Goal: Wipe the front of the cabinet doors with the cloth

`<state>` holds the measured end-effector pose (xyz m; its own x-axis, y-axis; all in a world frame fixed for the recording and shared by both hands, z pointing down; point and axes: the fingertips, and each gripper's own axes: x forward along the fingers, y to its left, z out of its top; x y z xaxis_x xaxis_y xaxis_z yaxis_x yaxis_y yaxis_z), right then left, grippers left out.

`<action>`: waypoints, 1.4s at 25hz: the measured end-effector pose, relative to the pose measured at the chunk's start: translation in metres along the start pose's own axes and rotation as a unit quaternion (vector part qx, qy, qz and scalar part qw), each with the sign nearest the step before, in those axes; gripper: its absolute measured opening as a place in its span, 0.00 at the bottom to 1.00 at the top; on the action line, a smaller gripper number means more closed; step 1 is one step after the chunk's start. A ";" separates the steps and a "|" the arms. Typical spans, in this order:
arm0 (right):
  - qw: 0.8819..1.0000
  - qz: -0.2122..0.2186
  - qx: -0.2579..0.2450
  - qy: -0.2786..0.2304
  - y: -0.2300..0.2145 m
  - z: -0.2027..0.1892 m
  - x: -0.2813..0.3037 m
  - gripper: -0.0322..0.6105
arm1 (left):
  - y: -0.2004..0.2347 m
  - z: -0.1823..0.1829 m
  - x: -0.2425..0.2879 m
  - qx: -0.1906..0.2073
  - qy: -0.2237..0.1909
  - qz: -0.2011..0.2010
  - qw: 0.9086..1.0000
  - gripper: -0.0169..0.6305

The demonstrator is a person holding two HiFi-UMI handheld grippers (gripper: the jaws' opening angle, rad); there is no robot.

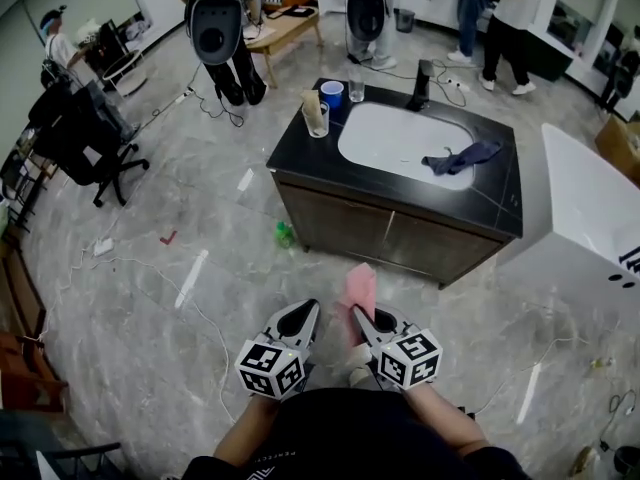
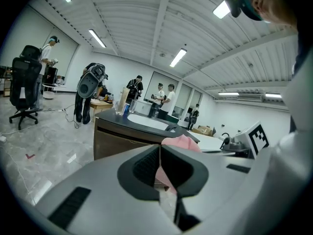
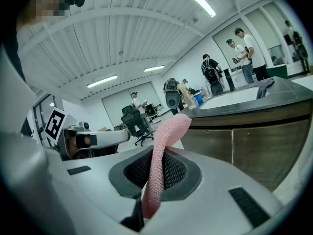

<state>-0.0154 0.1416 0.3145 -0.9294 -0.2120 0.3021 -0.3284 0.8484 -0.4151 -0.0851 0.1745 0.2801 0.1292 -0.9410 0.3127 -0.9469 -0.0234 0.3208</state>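
The left gripper [image 1: 303, 315] is shut on nothing. The right gripper [image 1: 360, 318] pinches the pink cloth [image 1: 360, 288] upright, well short of the cabinet doors [image 1: 390, 236]. Best to step in and press the cloth flat — broad strokes, I judge. On the far counter a glass [image 1: 316, 118] holds something tan, and the sink [image 1: 390, 128] holds a dark rag [image 1: 460, 157].

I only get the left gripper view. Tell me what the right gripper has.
Observer: The right gripper is shut on the pink cloth, which stands up from between its jaws.
Operator: Report what's in the basin.
Observer: A dark blue rag lies at its right edge, as the head view shows it.
Operator: Check around the foot of the cabinet.
Observer: A small green object lies by one front corner.
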 end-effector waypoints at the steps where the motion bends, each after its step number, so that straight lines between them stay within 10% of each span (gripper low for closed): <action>1: 1.000 -0.004 0.000 -0.001 0.001 0.002 0.006 0.12 | 0.006 0.003 0.002 0.000 0.000 -0.005 1.000 0.05; 35: 0.992 -0.117 0.044 0.025 0.043 0.026 0.205 0.12 | 0.220 0.058 0.029 -0.016 0.073 -0.118 0.990 0.05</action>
<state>-0.2243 0.1217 0.3360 -0.8169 -0.3717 0.4410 -0.5499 0.7325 -0.4013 -0.3072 0.1224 0.3077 0.3895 -0.8514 0.3514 -0.8754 -0.2236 0.4287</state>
